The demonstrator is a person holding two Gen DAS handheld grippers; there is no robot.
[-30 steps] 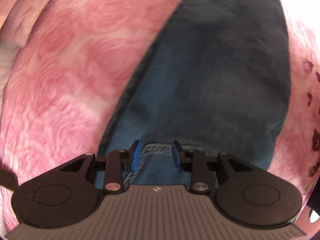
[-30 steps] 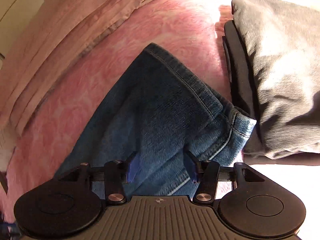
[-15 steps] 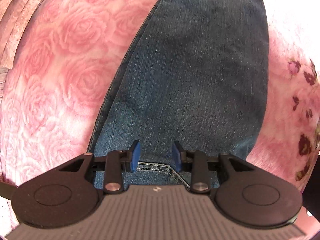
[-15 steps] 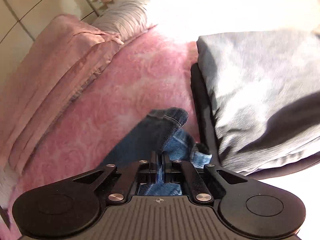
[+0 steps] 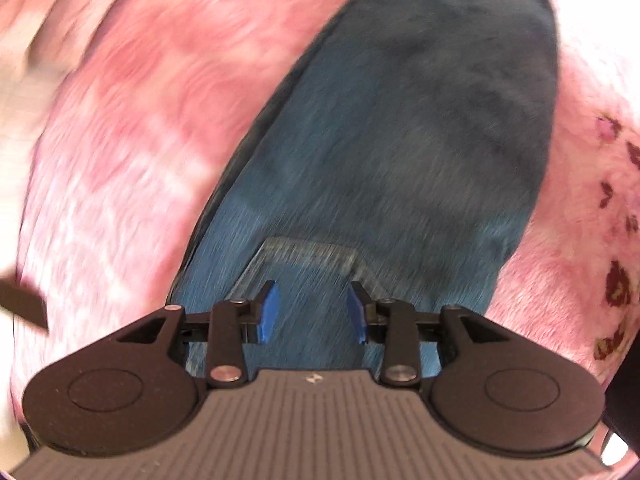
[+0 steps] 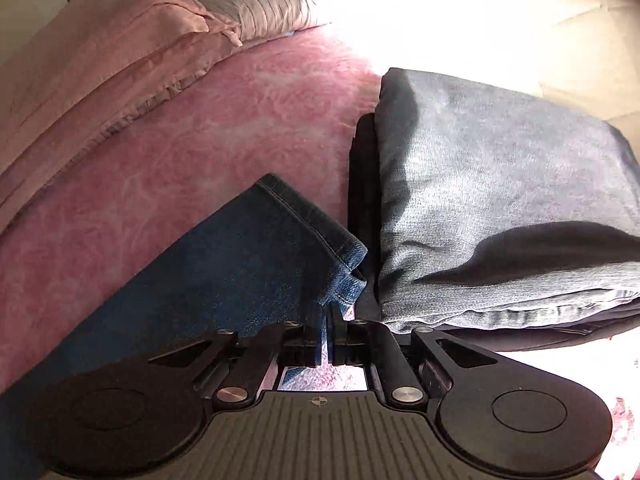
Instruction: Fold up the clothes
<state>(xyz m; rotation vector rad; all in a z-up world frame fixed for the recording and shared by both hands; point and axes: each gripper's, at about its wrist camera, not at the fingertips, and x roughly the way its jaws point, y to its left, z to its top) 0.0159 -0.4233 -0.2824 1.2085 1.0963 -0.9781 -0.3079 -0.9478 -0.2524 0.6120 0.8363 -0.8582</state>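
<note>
So the blue jeans [image 5: 400, 152] are laid out on the pink rose-print blanket [image 5: 132, 128] covering the bed, and both grippers are working on them from opposite ends. The left gripper [image 5: 312, 312] hovers right over the denim with its 2 blue-tipped fingers [image 5: 269, 312] spread apart and nothing between them, so it's released; just ahead of it there's a stitched, paler patch [image 5: 308, 254] that looks like a pocket, though the left wrist view is smeared with motion blur so it's hard to say for sure. Over in the right wrist view the right gripper [image 6: 325, 330] has its jaws clenched tight on the hem end of the jeans [image 6: 240, 272], near the corner of the leg cuff [image 6: 320, 228], and the fabric looks slightly lifted there with the cuff curling over at the corner. Just to the right of that cuff, basically touching it, sits a folded stack: a grey garment [image 6: 500, 200] on top of a black one [image 6: 362, 184]. Further back along the left side there's a pink bedspread [image 6: 100, 68] bunched up, and a striped pillow [image 6: 264, 0] at the head of the bed. The area past the stack is blown out by sunlight, can't make out anything there.
</note>
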